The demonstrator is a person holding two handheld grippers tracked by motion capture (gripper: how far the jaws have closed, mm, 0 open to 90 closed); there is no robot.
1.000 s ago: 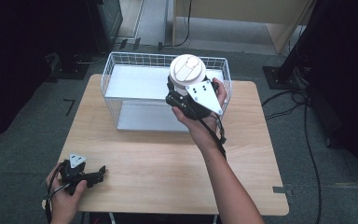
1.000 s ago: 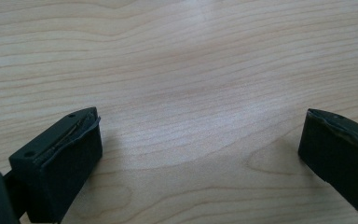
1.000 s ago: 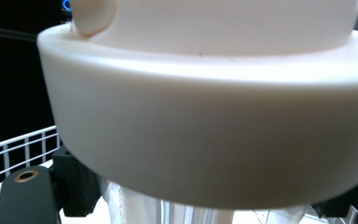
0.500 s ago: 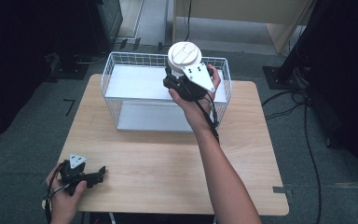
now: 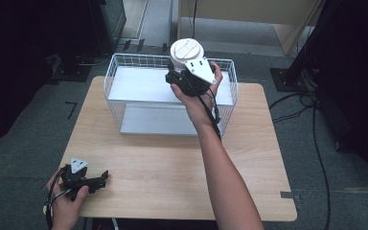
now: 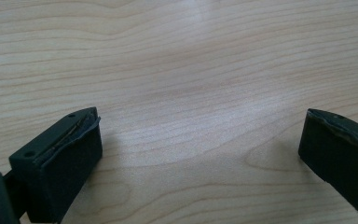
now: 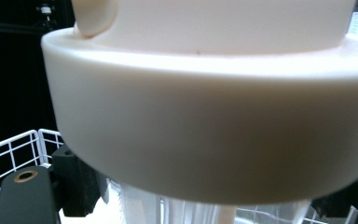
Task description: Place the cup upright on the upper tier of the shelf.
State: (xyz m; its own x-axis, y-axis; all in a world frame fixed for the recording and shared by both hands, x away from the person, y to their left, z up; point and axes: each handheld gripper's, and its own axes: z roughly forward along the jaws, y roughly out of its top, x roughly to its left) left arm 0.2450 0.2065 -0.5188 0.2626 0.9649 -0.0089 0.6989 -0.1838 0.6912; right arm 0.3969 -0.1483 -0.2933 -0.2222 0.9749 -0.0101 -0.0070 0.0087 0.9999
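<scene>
A clear jar with a wide cream-white lid (image 5: 187, 49) hangs over the back rim of a white wire basket (image 5: 124, 56). My right gripper (image 5: 181, 73) is shut on the jar's clear body just under the lid. In the right gripper view the lid (image 7: 205, 126) looms close, with the clear body (image 7: 186, 210) held between my two black jaws. My left gripper (image 5: 100, 177) lies on the wooden table (image 5: 172, 163) at its front left corner, held in a hand. Its jaws (image 6: 200, 144) stand wide open over bare wood, with nothing between them.
The basket stands at the back middle of the table and has a white shelf (image 5: 139, 86) inside and a white floor panel (image 5: 158, 120). Black stands and cables (image 5: 316, 124) lie on the grey floor around the table. Dark equipment (image 5: 110, 19) sits behind.
My right gripper has carried the jar farther back and a little left, from above the basket's front right part to over its back rim. The left gripper has stayed put.
</scene>
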